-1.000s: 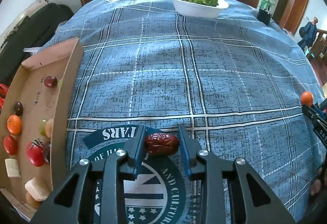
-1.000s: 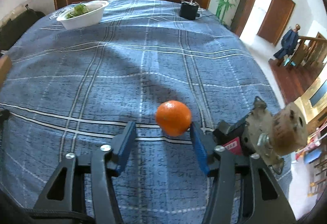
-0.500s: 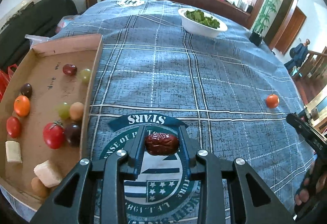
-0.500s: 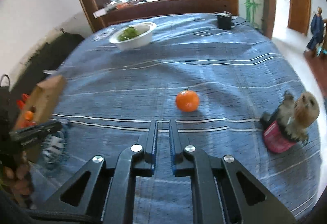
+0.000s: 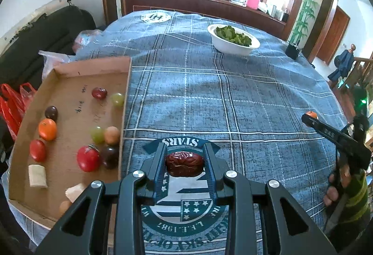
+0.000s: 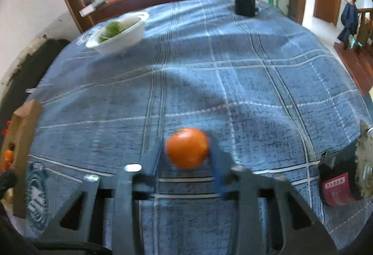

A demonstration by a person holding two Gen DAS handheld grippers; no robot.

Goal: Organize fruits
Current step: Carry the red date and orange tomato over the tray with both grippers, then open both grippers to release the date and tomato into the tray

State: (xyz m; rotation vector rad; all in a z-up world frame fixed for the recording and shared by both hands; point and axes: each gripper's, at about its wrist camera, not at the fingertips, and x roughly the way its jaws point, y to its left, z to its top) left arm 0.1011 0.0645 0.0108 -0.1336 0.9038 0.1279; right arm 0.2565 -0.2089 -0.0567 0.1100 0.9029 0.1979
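Blue checked cloth [image 5: 209, 96] covers the whole table, with a bright window behind it and a white bowl of greens [image 5: 233, 39] far at the back. My left gripper [image 5: 184, 161] pinches a wrinkled red date [image 5: 184, 163] between its pads, and it hangs above the printed emblem on the cloth, just beside the cardboard tray [image 5: 70, 68]. Grapes, small tomatoes and an orange fruit already lie in this tray.

My right gripper [image 6: 186, 157] has the small orange [image 6: 187, 150] between its fingers. This view is blurred and the jaws are opening at this moment, so I cannot tell if the pads press on the fruit.

I judge that the step is carrying: the date goes to the tray. The next move, I think, asks me to bring the left gripper over the tray wall, lower it to a bare place of cardboard, and then release softly so the date does not roll against the others.
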